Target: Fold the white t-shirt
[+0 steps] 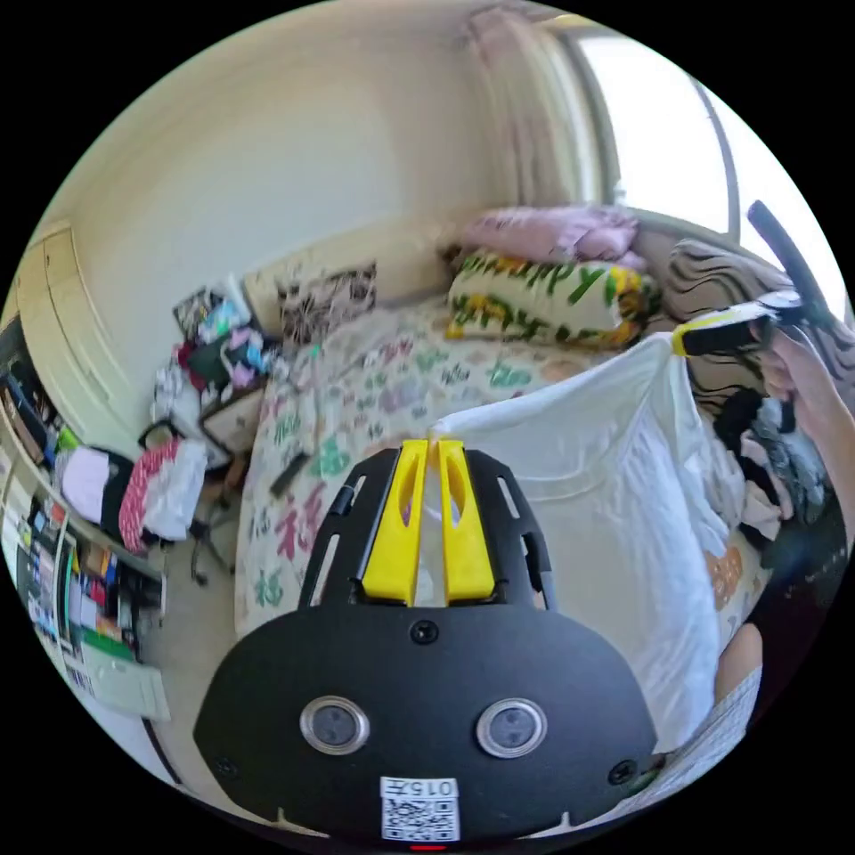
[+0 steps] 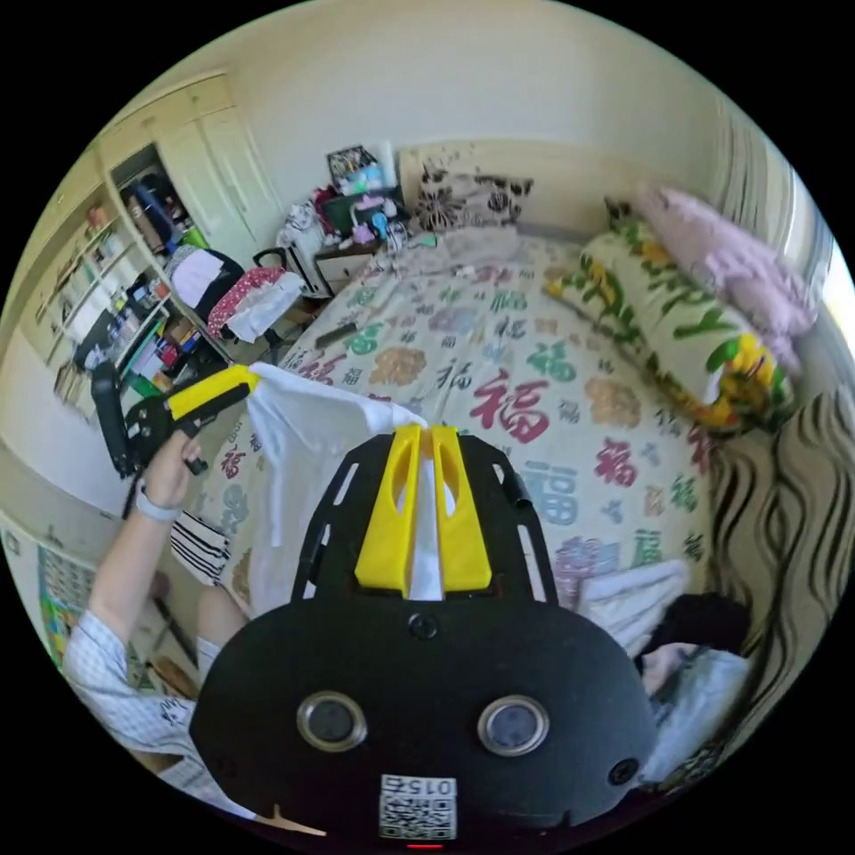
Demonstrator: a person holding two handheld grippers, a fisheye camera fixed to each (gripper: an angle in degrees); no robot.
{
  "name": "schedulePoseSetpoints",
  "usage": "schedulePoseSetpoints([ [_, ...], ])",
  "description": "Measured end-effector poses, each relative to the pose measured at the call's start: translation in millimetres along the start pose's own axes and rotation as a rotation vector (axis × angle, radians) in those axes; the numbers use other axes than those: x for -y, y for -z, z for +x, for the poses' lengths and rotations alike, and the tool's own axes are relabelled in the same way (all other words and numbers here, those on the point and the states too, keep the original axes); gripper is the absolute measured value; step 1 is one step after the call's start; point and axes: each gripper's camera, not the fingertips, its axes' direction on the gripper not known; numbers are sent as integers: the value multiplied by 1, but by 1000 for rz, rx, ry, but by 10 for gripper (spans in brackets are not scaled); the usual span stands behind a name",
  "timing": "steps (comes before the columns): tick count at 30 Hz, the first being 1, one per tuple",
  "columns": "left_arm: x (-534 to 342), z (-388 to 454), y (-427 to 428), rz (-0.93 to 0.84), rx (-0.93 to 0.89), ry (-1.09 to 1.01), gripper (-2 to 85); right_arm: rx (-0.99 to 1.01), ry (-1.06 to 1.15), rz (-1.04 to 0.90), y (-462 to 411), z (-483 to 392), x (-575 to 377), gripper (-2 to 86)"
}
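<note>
Both grippers are clamping the white t-shirt (image 1: 614, 499): left gripper (image 1: 434, 443) and right gripper (image 2: 426, 432) each pinching a corner above the bedspread (image 2: 534, 392) printed with large characters.

Plain white t-shirt (image 1: 614, 499). Yellow jaws on black left gripper (image 1: 433, 445) and right gripper (image 2: 426, 435). Cream bedspread (image 2: 499, 374) printed with red, green and orange characters. Green-and-yellow leafy pillow (image 2: 686, 329), pink blanket (image 2: 739, 267), black-and-cream wavy-striped cover (image 2: 802, 499).
</note>
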Motion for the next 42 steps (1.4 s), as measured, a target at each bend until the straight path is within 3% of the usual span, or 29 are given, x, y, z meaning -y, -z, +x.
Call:
schedulePoseSetpoints([
  [3, -30, -20, -57, -92, -146, 9, 17, 145, 42, -58, -62, 19, -27, 45],
  [7, -110, -62, -67, -213, -309, 14, 25, 144, 116, -222, -108, 45, -108, 67],
  [12, -261, -128, -41, -510, -491, 229, 54, 230, -165, -390, -141, 98, -246, 94],
  [15, -312, -145, -21, -584, -592, 400, 73, 232, -267, -433, -154, 101, -285, 108],
  [19, -318, -147, -6, -587, -655, 489, 82, 235, -297, -406, -167, 92, -284, 107],
  [24, -281, -118, -11, -617, -718, 440, 69, 243, -333, -466, -187, 96, -256, 21],
  [27, -252, -89, -5, -665, -564, 280, 32, 272, -356, -425, -178, 101, -249, 11],
  [34, -231, -121, 82, -618, -536, 187, 10, 302, -385, -389, -139, 110, -252, 6],
  [42, -256, -116, 137, -750, -539, 120, 21, 238, -296, -590, -154, 70, -268, 11],
])
